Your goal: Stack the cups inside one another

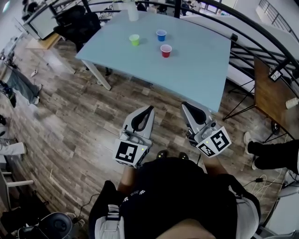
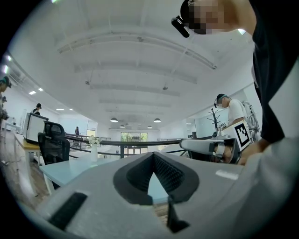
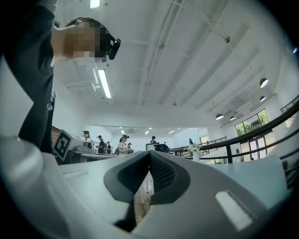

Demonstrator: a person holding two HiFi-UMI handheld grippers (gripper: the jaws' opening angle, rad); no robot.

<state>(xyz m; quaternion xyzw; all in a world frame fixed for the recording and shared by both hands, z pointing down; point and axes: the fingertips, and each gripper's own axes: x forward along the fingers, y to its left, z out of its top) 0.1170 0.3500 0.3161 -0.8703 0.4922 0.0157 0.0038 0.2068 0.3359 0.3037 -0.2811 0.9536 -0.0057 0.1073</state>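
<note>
Three small cups stand apart on the pale blue table in the head view: a green cup, a blue cup and a red cup. Both grippers hang over the wood floor, short of the table's near edge and well away from the cups. My left gripper is shut with nothing in it, and its tips meet in the left gripper view. My right gripper is also shut and empty. No cup shows in either gripper view.
A white vase stands at the table's far edge. A black office chair sits left of the table. A dark curved railing and a wooden desk lie to the right, where another person's legs show.
</note>
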